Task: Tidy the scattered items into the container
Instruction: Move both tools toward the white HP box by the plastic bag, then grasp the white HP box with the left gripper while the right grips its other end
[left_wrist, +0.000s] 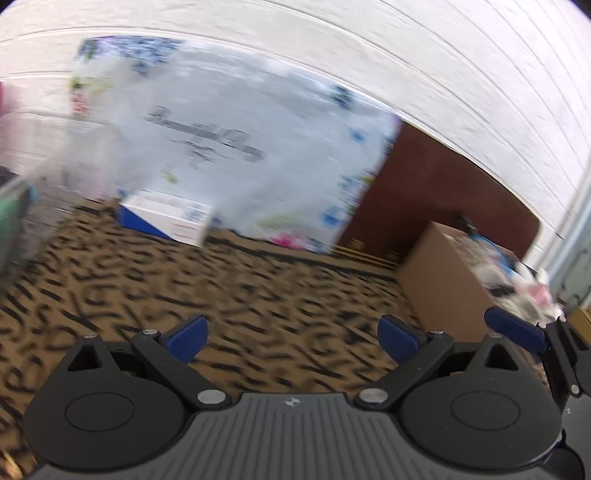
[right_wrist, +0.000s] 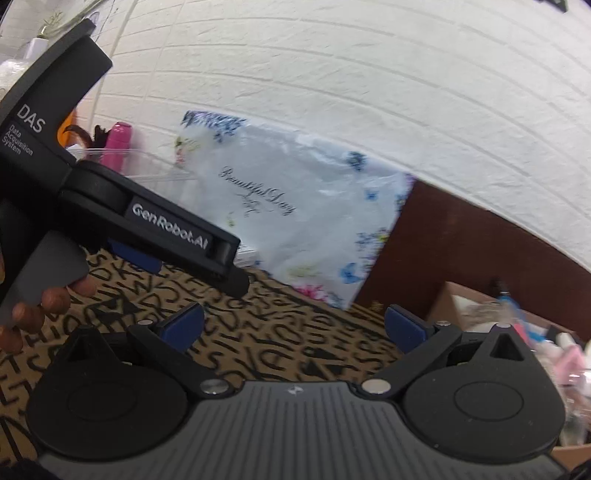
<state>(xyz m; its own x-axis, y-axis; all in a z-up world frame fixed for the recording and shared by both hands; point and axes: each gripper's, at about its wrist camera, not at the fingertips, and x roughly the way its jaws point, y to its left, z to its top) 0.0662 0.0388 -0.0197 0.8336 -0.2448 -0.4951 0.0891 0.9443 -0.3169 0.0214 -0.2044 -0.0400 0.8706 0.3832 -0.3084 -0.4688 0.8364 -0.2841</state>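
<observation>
My left gripper (left_wrist: 293, 338) is open and empty above the letter-patterned tablecloth (left_wrist: 240, 295). A white and blue box (left_wrist: 168, 219) lies on the cloth ahead of it, to the left. A clear plastic container (left_wrist: 33, 192) stands at the far left, blurred. My right gripper (right_wrist: 295, 326) is open and empty above the same cloth. The left gripper's black body (right_wrist: 110, 195) crosses the right wrist view at upper left. The clear container (right_wrist: 147, 166) with a pink item (right_wrist: 118, 144) shows behind it.
A large white floral bag (left_wrist: 240, 158) leans against the brick wall; it also shows in the right wrist view (right_wrist: 295, 221). A cardboard box (left_wrist: 443, 280) full of mixed items stands at the right, also in the right wrist view (right_wrist: 498, 314). A dark brown panel (left_wrist: 443, 195) is behind.
</observation>
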